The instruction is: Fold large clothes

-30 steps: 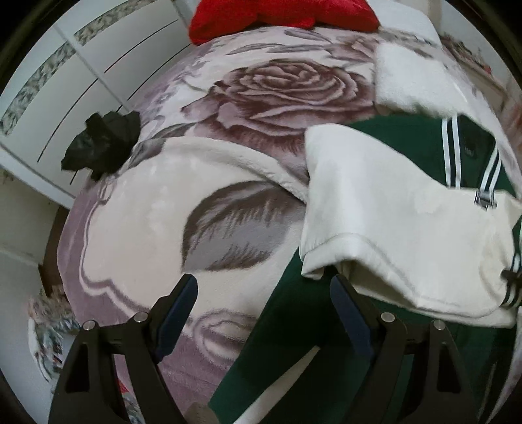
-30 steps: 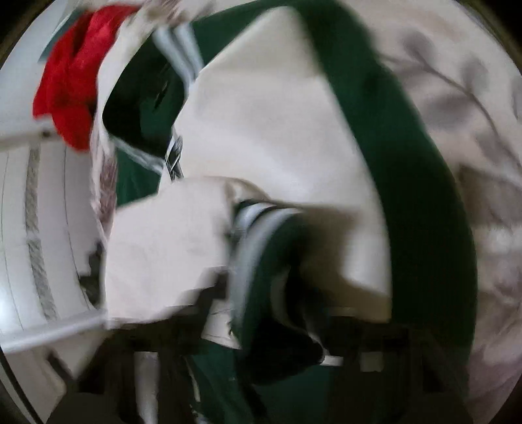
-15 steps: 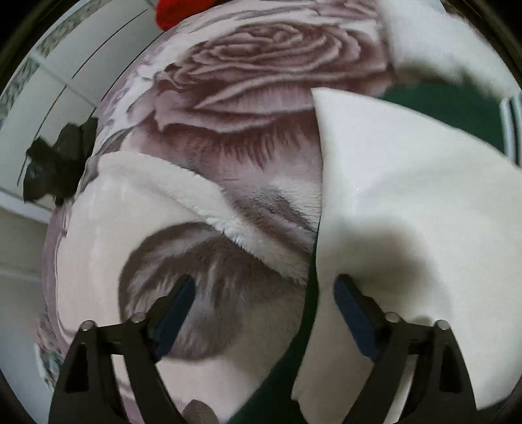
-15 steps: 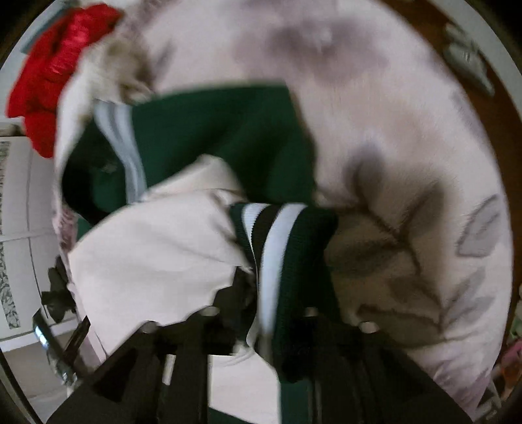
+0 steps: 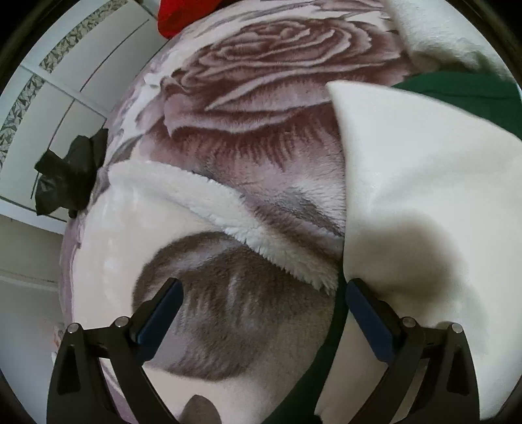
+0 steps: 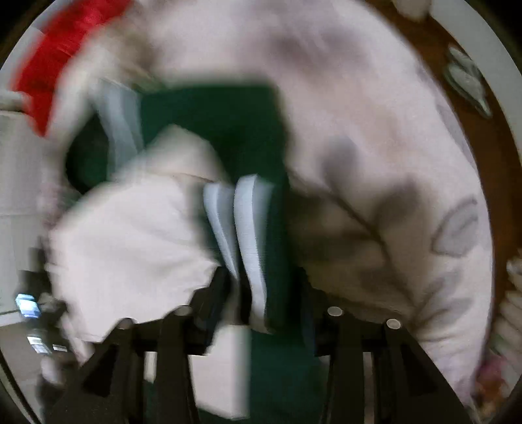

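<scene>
Jacket: green and cream jacket (image 5: 424,182) lies on the rose-print blanket (image 5: 267,65); from my left wrist camera its cream panel fills the right side, with a green strip along the panel's lower left edge.
Left gripper: my left gripper (image 5: 261,313) has its jaws wide apart, nothing between them; the left pad sits over the blanket's grey leaf print, the right pad just beside the cream panel's edge.
Right gripper: my right gripper (image 6: 261,293) is clamped on the striped cuff (image 6: 248,225), green with two white bands, which stands up between the jaws. View is motion-blurred.
Sleeve: cream sleeve (image 6: 130,234) bunches to the left of the cuff, green body (image 6: 212,114) behind it.
Surroundings: red fabric (image 5: 176,16) at the blanket's far edge; black bag (image 5: 68,176) at its left edge, against white cabinet doors (image 5: 65,88).
</scene>
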`<state>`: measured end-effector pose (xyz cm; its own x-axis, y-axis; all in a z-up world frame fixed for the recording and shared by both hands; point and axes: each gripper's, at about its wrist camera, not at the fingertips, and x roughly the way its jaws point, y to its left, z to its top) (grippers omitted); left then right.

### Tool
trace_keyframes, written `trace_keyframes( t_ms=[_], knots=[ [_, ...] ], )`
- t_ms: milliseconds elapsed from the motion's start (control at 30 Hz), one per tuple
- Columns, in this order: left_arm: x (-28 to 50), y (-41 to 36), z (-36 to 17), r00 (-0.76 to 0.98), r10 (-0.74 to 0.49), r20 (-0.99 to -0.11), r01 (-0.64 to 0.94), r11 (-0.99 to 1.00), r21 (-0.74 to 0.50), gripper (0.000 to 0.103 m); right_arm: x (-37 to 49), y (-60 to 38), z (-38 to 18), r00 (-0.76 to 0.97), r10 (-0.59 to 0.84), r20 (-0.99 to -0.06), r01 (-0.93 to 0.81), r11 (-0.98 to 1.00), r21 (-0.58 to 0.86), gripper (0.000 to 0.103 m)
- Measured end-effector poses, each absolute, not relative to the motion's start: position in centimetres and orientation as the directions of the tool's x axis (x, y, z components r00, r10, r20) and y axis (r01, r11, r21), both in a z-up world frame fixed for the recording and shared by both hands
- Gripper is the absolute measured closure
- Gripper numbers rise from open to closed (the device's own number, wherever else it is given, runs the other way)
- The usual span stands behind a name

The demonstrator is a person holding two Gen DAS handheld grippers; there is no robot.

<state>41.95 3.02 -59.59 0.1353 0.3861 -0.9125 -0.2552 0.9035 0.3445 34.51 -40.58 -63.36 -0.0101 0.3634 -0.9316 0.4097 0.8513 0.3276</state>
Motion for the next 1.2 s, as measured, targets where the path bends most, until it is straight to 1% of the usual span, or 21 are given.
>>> trace_keyframes(
  t_ms=[33,67,100,133,167,233,333,433,500,600,667,700,733,767,800,833,967,1133,1200],
  knots=[
    [42.0,3.2,-59.4,0.126,0.381,-0.916,-0.263,0.903,0.339,0.0,33.9,-41.5,-62.9,0.015,0.416,-0.909,0.467,0.801,0.374,0.055],
    [41.8,3.2,-58.9,0.126,0.379,-0.917,-0.27,0.902,0.336,0.0,33.6,-41.8,-62.0,0.024,0.409,-0.912,0.461,0.805,0.373,0.055],
    [41.5,3.1,-58.3,0.133,0.378,-0.916,-0.273,0.902,0.333,0.0,32.9,-41.8,-60.2,0.034,0.365,-0.931,0.438,0.832,0.342,0.055],
    [40.8,2.9,-57.5,0.143,0.374,-0.916,-0.275,0.904,0.326,0.0,31.8,-41.6,-58.5,0.044,0.331,-0.943,0.422,0.849,0.318,0.052],
    [39.8,2.5,-56.5,0.158,0.368,-0.916,-0.271,0.908,0.318,0.0,30.8,-41.4,-57.4,0.052,0.326,-0.944,0.416,0.852,0.317,0.052],
    [37.2,1.8,-54.9,0.174,0.365,-0.915,-0.261,0.913,0.315,0.0,27.2,-39.6,-55.3,0.042,0.362,-0.931,0.398,0.849,0.348,0.052],
    [31.3,0.4,-53.3,0.16,0.336,-0.928,-0.246,0.924,0.292,0.0,21.4,-34.2,-54.8,-0.068,0.41,-0.909,0.365,0.859,0.36,0.052],
    [24.0,-0.8,-53.0,0.115,0.346,-0.931,-0.211,0.924,0.318,0.0,14.5,-26.8,-56.1,-0.198,0.457,-0.867,0.347,0.86,0.374,0.052],
    [19.3,-1.4,-53.4,0.081,0.349,-0.934,-0.191,0.925,0.329,0.0,11.1,-22.5,-57.3,-0.268,0.452,-0.851,0.329,0.873,0.36,0.052],
    [14.2,-2.1,-54.5,0.048,0.392,-0.919,-0.147,0.913,0.382,0.0,7.2,-16.1,-59.5,-0.33,0.371,-0.868,0.263,0.919,0.293,0.051],
    [11.7,-2.3,-54.9,0.051,0.405,-0.913,-0.138,0.908,0.395,0.0,6.1,-13.2,-60.6,-0.329,0.221,-0.918,0.155,0.972,0.179,0.05],
    [10.5,-2.4,-55.0,0.056,0.413,-0.909,-0.137,0.905,0.402,0.0,5.8,-11.8,-60.8,-0.302,0.123,-0.945,0.085,0.991,0.102,0.05],
    [9.8,-2.4,-55.0,0.058,0.416,-0.908,-0.138,0.904,0.405,0.0,5.5,-11.0,-60.7,-0.271,0.064,-0.96,0.052,0.997,0.052,0.052],
    [8.8,-2.4,-54.9,0.061,0.414,-0.908,-0.146,0.904,0.402,0.0,5.3,-10.7,-60.3,-0.242,0.043,-0.969,0.063,0.998,0.028,0.058],
    [8.2,-2.4,-54.7,0.065,0.409,-0.91,-0.16,0.905,0.395,0.0,4.9,-10.5,-59.5,-0.206,0.021,-0.978,0.089,0.996,0.002,0.087],
    [7.6,-2.2,-54.5,0.074,0.402,-0.913,-0.176,0.906,0.385,0.0,4.8,-10.1,-59.0,-0.196,0.022,-0.98,0.092,0.996,0.004,0.093],
    [5.9,-1.3,-54.0,0.087,0.379,-0.921,-0.221,0.909,0.353,0.0,4.3,-8.7,-56.0,-0.128,0.065,-0.99,0.082,0.995,0.055,0.093],
    [4.6,0.3,-53.5,0.09,0.362,-0.928,-0.267,0.906,0.328,0.0,5.5,-4.0,-51.5,-0.054,0.179,-0.982,0.021,0.984,0.178,0.094],
    [4.4,0.7,-53.4,0.093,0.369,-0.925,-0.273,0.903,0.333,0.0,6.4,-2.0,-52.1,-0.1,0.185,-0.978,-0.04,0.981,0.189,0.093]
  ],
)
